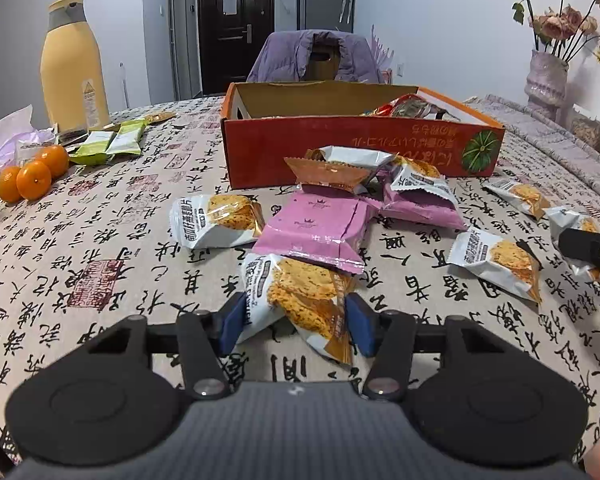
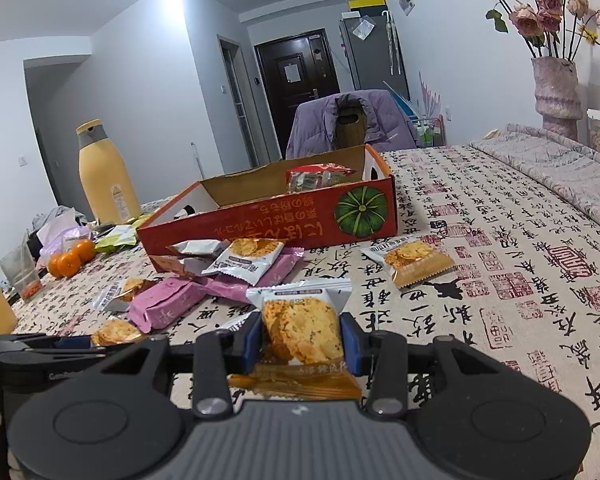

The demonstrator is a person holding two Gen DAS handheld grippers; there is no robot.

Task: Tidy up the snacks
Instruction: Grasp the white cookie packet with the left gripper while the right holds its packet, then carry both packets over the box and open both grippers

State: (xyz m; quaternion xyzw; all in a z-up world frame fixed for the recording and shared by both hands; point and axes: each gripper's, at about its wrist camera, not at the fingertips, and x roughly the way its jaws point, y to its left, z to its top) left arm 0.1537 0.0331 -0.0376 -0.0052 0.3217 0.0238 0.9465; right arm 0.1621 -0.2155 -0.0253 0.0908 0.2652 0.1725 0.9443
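Observation:
My left gripper [image 1: 298,322] is shut on a white-and-orange cracker packet [image 1: 304,296], its blue pads pressing both sides, low over the tablecloth. In the right wrist view my right gripper [image 2: 300,338] is shut on another cracker packet [image 2: 300,324], held upright. More cracker packets [image 1: 216,220] and pink packets [image 1: 316,232] lie scattered in front of the red cardboard box [image 1: 340,148], which holds a few wrapped snacks at its right end. That box [image 2: 260,224] also shows in the right wrist view. A dark tip of the right gripper [image 1: 588,250] enters at the right edge.
A yellow bottle [image 1: 74,68], three oranges [image 1: 32,176] and green packets [image 1: 112,142] sit at the far left. A flower vase [image 1: 546,76] stands far right. A chair with a purple jacket [image 1: 316,56] is behind the box. A clear cup [image 2: 20,272] stands left.

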